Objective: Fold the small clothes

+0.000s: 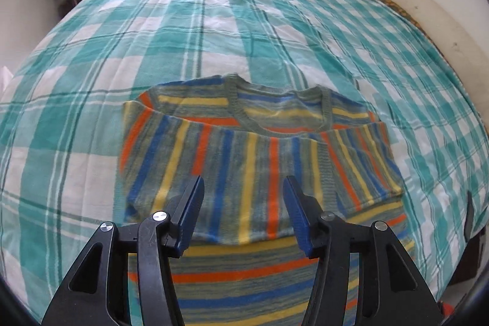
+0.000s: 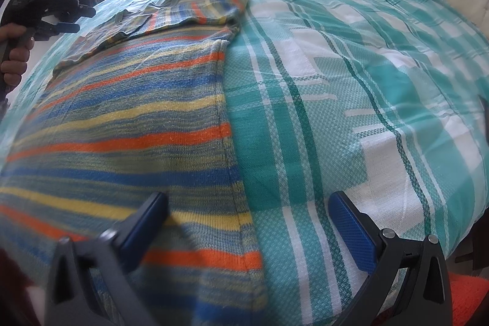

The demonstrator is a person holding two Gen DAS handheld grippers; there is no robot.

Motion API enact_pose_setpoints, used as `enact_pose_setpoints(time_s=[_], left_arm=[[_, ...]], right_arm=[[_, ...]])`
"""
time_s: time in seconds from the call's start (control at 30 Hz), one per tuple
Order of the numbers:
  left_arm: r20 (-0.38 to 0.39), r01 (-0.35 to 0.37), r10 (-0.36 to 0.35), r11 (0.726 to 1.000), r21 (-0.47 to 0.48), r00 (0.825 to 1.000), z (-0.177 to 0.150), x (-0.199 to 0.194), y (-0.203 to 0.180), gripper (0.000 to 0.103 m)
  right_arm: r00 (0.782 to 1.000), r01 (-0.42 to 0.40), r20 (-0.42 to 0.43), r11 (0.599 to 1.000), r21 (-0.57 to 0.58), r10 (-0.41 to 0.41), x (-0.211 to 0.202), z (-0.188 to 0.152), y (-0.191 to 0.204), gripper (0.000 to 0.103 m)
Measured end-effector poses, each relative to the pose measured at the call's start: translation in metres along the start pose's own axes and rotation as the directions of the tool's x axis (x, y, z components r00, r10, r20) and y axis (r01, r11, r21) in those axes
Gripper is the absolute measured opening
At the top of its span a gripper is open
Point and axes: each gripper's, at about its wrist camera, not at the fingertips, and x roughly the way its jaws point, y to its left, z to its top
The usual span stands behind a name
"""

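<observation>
So we've got the striped sweater [image 1: 244, 161] flat on the bed [image 1: 214, 29], sleeves folded in, long axis running away from us. Right hand-held gripper [image 2: 247, 222], released, straddles its near right hem; left hand-held gripper [image 1: 243, 203], released and empty, hovers mid-body.

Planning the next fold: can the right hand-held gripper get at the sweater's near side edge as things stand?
Probably yes. The right hand-held gripper stands open astride the striped sweater's side edge, nothing lying between them on the checked bedspread.
</observation>
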Motion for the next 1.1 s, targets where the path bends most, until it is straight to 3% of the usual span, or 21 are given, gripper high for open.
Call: enact_pose_setpoints(time_s=[0.07,0.13,0.2,0.23,0.3,0.33,0.47,0.6,0.73,0.87,0.93,0.97,1.03,1.1], left_arm=[[0.003,-0.041,0.041,0.998,-0.038,0.999,0.001,0.002,0.025,0.055],[-0.013,-0.097,0.097,0.995,-0.005,0.995,-0.007,0.013,0.038,0.055],[-0.114,-0.206,0.211,0.977,0.055,0.971,-0.027,0.042,0.050,0.051],[-0.165,-0.229,0.236,0.972,0.060,0.958,-0.040,0.053,0.060,0.051],[-0.092,-0.199,0.200,0.980,0.022,0.975,-0.053,0.042,0.073,0.058],[-0.091,-0.216,0.216,0.976,0.012,0.972,-0.055,0.037,0.075,0.065],[-0.038,-0.182,0.182,0.983,-0.001,0.983,-0.051,0.010,0.068,0.066],[0.046,-0.137,0.136,0.990,0.031,0.990,-0.036,-0.007,0.037,0.076],[0.016,-0.080,0.078,0.986,0.147,0.997,-0.026,0.013,-0.020,0.081],[-0.076,-0.101,0.128,0.953,0.286,0.989,-0.055,0.058,-0.063,0.083],[-0.025,-0.171,0.195,0.911,0.375,0.981,-0.074,0.066,-0.075,0.088],[-0.001,-0.188,0.204,0.906,0.379,0.979,-0.076,0.063,-0.075,0.090],[-0.055,-0.161,0.190,0.929,0.335,0.980,-0.069,0.058,-0.068,0.091],[-0.061,-0.134,0.160,0.944,0.301,0.985,-0.068,0.040,-0.059,0.089]], right_arm=[[1.000,-0.003,-0.005,1.000,0.001,0.003,0.001,0.001,0.000,0.103],[1.000,-0.002,-0.008,1.000,0.002,0.002,0.001,0.001,0.000,0.103],[1.000,-0.001,-0.010,1.000,0.003,0.001,0.001,0.001,0.000,0.103],[1.000,-0.001,-0.011,1.000,0.004,0.001,0.001,0.001,-0.001,0.103],[1.000,-0.003,-0.009,1.000,0.003,0.003,0.001,0.001,-0.001,0.103],[1.000,-0.003,-0.008,1.000,0.002,0.003,0.001,0.001,-0.001,0.103],[1.000,0.000,-0.007,1.000,-0.001,0.000,0.002,0.001,-0.001,0.103],[1.000,0.001,-0.005,1.000,-0.001,-0.001,0.002,0.001,0.000,0.103],[1.000,0.001,-0.002,1.000,-0.001,-0.001,0.002,0.000,-0.001,0.103],[1.000,0.001,-0.002,1.000,-0.001,-0.001,0.001,0.000,-0.001,0.103],[1.000,0.001,-0.002,1.000,-0.001,-0.001,0.002,0.000,-0.001,0.103],[1.000,0.001,-0.002,1.000,-0.002,-0.001,0.002,0.000,-0.001,0.103],[1.000,0.001,-0.002,1.000,-0.001,-0.001,0.002,0.000,-0.001,0.103],[1.000,0.000,-0.003,1.000,-0.001,0.000,0.002,0.000,-0.001,0.103]])
